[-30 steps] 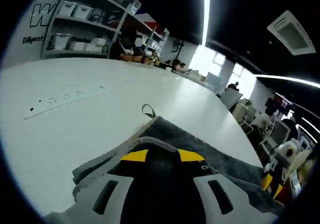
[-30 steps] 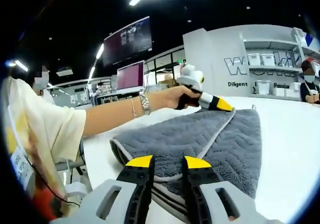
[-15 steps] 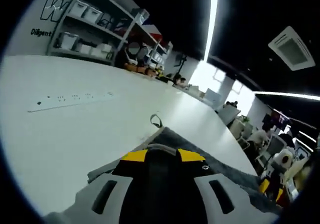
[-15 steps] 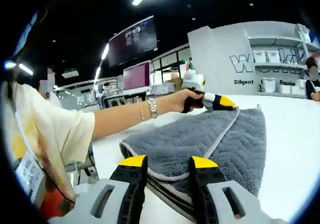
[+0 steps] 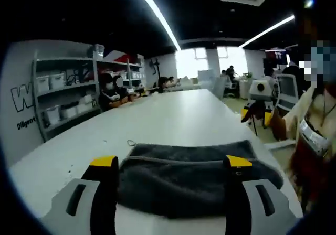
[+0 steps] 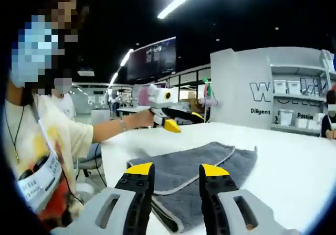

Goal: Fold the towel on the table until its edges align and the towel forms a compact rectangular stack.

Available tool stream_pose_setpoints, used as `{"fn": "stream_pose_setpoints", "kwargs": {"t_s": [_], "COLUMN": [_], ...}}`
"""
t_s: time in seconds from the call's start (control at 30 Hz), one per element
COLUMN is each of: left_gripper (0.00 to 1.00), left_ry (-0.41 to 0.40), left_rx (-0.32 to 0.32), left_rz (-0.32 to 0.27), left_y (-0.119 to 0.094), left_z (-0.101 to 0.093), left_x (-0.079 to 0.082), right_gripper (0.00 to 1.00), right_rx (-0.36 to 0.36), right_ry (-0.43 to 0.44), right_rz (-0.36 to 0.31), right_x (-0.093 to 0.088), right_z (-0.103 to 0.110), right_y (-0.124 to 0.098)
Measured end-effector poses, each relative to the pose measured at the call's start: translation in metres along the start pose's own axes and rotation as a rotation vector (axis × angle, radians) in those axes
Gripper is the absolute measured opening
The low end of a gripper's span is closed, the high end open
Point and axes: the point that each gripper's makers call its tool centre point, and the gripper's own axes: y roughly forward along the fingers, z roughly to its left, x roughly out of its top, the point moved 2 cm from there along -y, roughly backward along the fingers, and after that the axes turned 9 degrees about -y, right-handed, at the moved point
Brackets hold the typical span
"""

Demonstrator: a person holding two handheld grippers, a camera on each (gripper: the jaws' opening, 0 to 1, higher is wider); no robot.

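The folded towel (image 5: 194, 185) lies flat on the worktop (image 5: 173, 114), long axis crosswise, just beyond the wide-open left tongs (image 5: 170, 164). Right tongs (image 6: 177, 169) gape empty.

**Lighting and image quality**

We see a dark ceiling with bright strip lights (image 5: 157, 14) and blown-out far windows (image 5: 189, 62). The white table (image 5: 173, 114) reflects evenly, with soft shadows. Fisheye bending curves the edges; backgrounds are slightly soft in both views.
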Motion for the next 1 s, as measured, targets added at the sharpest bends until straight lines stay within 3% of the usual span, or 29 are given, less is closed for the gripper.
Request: {"fn": "stream_pose_setpoints", "kwargs": {"t_s": [0.13, 0.23, 0.33, 0.47, 0.6, 0.73, 0.83, 0.9, 1.0], "left_gripper": [0.85, 0.85, 0.86, 0.86, 0.79, 0.77, 0.69, 0.58, 0.46], "left_ry": [0.013, 0.038, 0.08, 0.122, 0.173, 0.209, 0.285, 0.357, 0.399], "left_rx": [0.012, 0.037, 0.09, 0.112, 0.097, 0.054, 0.041, 0.06, 0.066], "left_rz": [-0.025, -0.047, 0.028, 0.053, 0.044, 0.049, 0.063, 0.082, 0.104], "left_y": [-0.018, -0.032, -0.048, -0.058, -0.06, -0.055, -0.05, -0.049, -0.046], "left_z": [-0.024, -0.039, -0.05, -0.07, -0.09, -0.116, -0.128, -0.128, -0.128], "left_x": [-0.002, -0.006, -0.03, -0.052, -0.06, -0.066, -0.068, -0.071, -0.075], "right_gripper": [0.32, 0.32, 0.32, 0.33, 0.33, 0.33, 0.33, 0.32, 0.28], "right_rx": [0.002, 0.007, 0.034, 0.078, 0.139, 0.177, 0.191, 0.195, 0.188], "right_ry": [-0.127, -0.222, -0.236, -0.341, -0.444, -0.471, -0.547, -0.611, -0.657], "right_rz": [0.063, 0.071, 0.086, 0.145, 0.195, 0.221, 0.256, 0.298, 0.336], "right_x": [-0.007, -0.009, -0.015, -0.026, -0.039, -0.048, -0.055, -0.063, -0.072], "right_z": [-0.008, -0.012, -0.012, -0.014, -0.007, -0.005, -0.007, -0.007, -0.007], "right_y": [-0.006, -0.011, -0.02, -0.029, -0.033, -0.036, -0.038, -0.039, -0.038]}}
